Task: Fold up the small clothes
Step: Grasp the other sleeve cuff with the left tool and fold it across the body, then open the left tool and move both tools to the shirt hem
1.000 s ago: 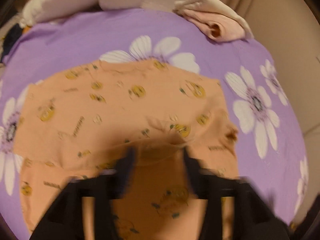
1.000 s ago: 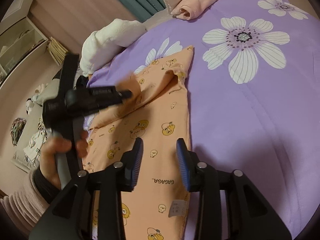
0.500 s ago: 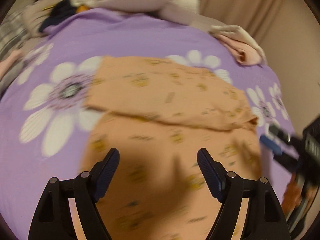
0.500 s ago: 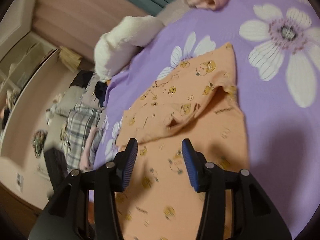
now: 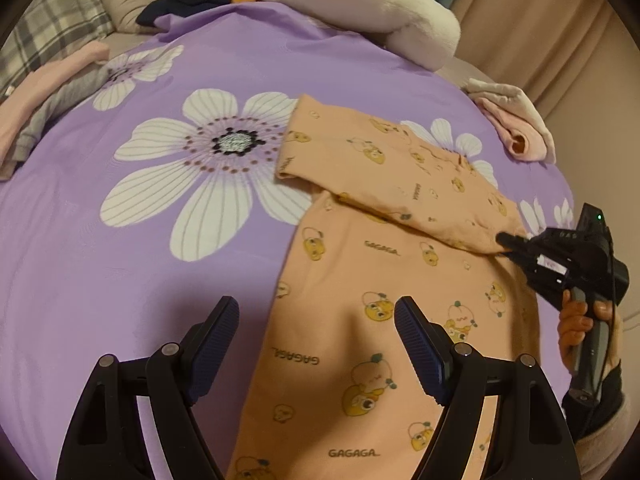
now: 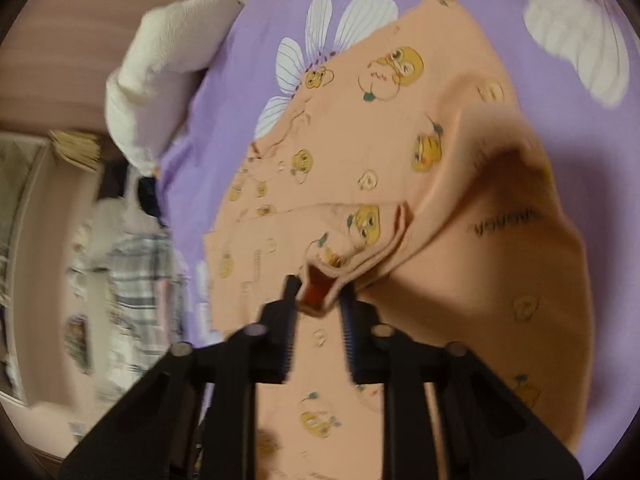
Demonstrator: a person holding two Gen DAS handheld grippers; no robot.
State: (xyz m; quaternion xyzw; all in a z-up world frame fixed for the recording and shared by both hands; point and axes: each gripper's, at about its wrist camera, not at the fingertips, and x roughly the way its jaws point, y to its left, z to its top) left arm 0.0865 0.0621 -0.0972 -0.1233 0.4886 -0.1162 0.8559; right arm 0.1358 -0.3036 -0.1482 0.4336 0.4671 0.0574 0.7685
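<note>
On a purple bedspread [image 5: 120, 248] with white flowers, peach pyjama trousers [image 5: 360, 320] lie partly folded.
Beige curtains [image 5: 560, 40] hang behind, beyond a white plush [image 5: 360, 4]. Left gripper [image 5: 316, 344] hovers with jaws wide apart, holding nothing; right gripper [image 6: 318, 304] is clamped on a bunched fold of the trousers. Fabric reads "GAGAGA".

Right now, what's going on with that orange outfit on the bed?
A person is folding a small orange garment printed with cartoon faces, using a handheld gripper in each hand. It lies on a purple flowered bedspread with its top part already folded across. The right gripper is pinching a bunched edge of the fabric and lifting it off the bed. The left gripper is open, holds nothing, and hovers over the lower left edge of the garment. Other clothes lie around the bed's edges.
</note>
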